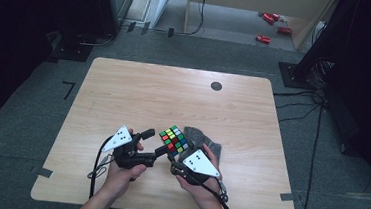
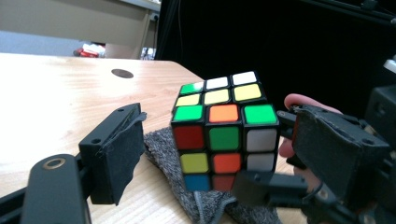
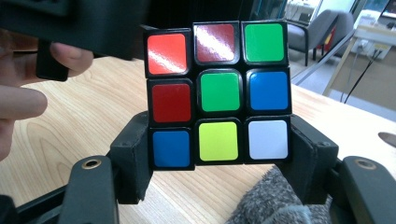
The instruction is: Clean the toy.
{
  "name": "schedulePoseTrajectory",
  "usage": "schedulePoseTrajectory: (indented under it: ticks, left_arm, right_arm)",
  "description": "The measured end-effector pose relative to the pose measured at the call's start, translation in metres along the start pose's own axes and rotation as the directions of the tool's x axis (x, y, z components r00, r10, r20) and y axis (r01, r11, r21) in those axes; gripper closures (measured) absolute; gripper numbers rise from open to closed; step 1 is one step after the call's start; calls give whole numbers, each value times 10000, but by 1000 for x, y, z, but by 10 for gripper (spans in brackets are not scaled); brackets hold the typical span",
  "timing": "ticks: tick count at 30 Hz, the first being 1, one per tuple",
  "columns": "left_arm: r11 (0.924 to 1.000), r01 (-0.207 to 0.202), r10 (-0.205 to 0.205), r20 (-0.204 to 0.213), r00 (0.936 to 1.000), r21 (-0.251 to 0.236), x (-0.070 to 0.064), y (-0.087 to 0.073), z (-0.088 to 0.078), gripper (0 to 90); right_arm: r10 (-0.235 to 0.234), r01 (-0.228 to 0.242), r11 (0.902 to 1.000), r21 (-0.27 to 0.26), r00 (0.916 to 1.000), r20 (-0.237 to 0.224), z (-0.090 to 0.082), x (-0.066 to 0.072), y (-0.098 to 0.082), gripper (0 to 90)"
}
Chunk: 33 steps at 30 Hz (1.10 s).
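The right gripper (image 1: 172, 156) has its jaws clamped on the bottom layer of the Rubik's cube (image 1: 173, 139), holding it above a grey cloth (image 1: 198, 138) near the front of the wooden table (image 1: 124, 89). The left gripper (image 1: 154, 142) stands spread beside the cube, gripping nothing.

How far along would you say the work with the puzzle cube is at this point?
Done: the cube is lifted above the grey cloth, clamped at its bottom layer by the right tool. In hand: the left tool stands open around the cube, pads not pressing. Left: the faces remain scrambled, with mixed colours on every side shown, so the solving is far from finished.
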<state>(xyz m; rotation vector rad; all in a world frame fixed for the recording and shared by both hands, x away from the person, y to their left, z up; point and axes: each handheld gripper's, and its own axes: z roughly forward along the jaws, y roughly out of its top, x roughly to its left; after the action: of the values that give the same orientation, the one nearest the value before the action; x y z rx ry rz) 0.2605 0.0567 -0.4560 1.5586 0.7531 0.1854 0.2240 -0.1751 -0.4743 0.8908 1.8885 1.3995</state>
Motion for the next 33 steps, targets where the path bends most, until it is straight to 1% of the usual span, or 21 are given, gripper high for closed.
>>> schedulePoseTrajectory:
  ticks: [1, 3, 6, 8, 9, 11, 12, 13, 14, 16, 17, 21, 22, 24, 26, 28, 29, 30, 31, 32, 33]
  left_arm:
    - [9999, -105, 105, -51, 9999, 23, 1, 0, -1, 174]
    - [9982, -553, 558, -191, 9983, 216, 4, -1, -2, 173]
    - [9937, -1027, 1036, -169, 9945, 449, 7, -3, -2, 149]
    - [9864, -1528, 1538, -136, 9880, 607, 7, -6, -1, 143]
    - [9786, -1921, 1939, -178, 9809, 741, 6, -7, 0, 140]
    - [9565, -2696, 2748, -341, 9609, 1113, 3, -12, 3, 140]
    - [9478, -2935, 3004, -401, 9530, 1245, 1, -13, 5, 140]
    - [9355, -3242, 3340, -527, 9411, 1407, -1, -16, 7, 140]
    - [9216, -3572, 3697, -636, 9270, 1520, -3, -18, 9, 140]
    - [9063, -3931, 4058, -597, 9120, 1548, -6, -21, 10, 145]
    - [9015, -4043, 4169, -588, 9071, 1545, -7, -22, 11, 150]
    - [8753, -4623, 4734, -561, 8791, 1415, -9, -26, 12, 154]
    - [8709, -4727, 4830, -570, 8738, 1345, -9, -26, 12, 154]
    - [8416, -5266, 5370, -830, 8395, 1198, -9, -29, 13, 163]
    - [8255, -5512, 5621, -901, 8221, 1211, -11, -29, 14, 165]
    - [7997, -5866, 5987, -963, 7952, 1278, -12, -31, 15, 165]
    - [7912, -5971, 6099, -979, 7864, 1321, -13, -32, 16, 165]
    - [7770, -6144, 6281, -1039, 7712, 1369, -15, -33, 17, 165]
    - [7648, -6288, 6430, -1060, 7585, 1399, -16, -35, 17, 165]
    - [7554, -6399, 6542, -1052, 7490, 1411, -16, -36, 18, 166]
    - [7496, -6469, 6609, -1071, 7428, 1402, -17, -37, 18, 166]
  right_arm:
    - [43, -43, 10000, 29, 10000, 7, -1, -3, 1, 347]
    - [239, -239, 9997, 111, 9997, 19, -3, -9, 2, 347]
    - [506, -505, 9986, 161, 9987, -82, -6, -17, 5, 347]
    - [639, -636, 9978, 172, 9978, -170, -9, -21, 8, 347]
    - [659, -655, 9977, 158, 9976, -225, -10, -23, 9, 346]
    - [806, -797, 9965, 253, 9961, -353, -12, -24, 12, 347]
    - [909, -897, 9956, 287, 9950, -422, -13, -25, 14, 346]
    - [977, -961, 9948, 331, 9940, -499, -14, -25, 15, 347]
    - [1067, -1044, 9937, 414, 9926, -577, -15, -25, 16, 346]
    - [1227, -1178, 9909, 653, 9894, -776, -15, -25, 18, 346]
    - [1264, -1203, 9899, 747, 9885, -835, -15, -23, 18, 347]
    - [1340, -1234, 9872, 1008, 9854, -1055, -14, -19, 19, 346]
    - [1400, -1281, 9860, 1070, 9838, -1124, -14, -18, 19, 346]
    - [1522, -1383, 9838, 1137, 9805, -1243, -13, -17, 20, 346]
    - [1705, -1538, 9799, 1270, 9763, -1333, -13, -16, 21, 346]
    - [1946, -1724, 9733, 1517, 9699, -1465, -13, -16, 22, 346]
    - [2064, -1810, 9700, 1624, 9659, -1562, -13, -16, 23, 346]
    - [2135, -1864, 9678, 1692, 9638, -1595, -13, -16, 23, 346]
    - [2116, -1832, 9671, 1767, 9645, -1578, -13, -15, 23, 346]
    - [2134, -1834, 9656, 1843, 9639, -1594, -12, -15, 23, 346]
    - [2166, -1847, 9642, 1902, 9625, -1635, -12, -14, 23, 346]
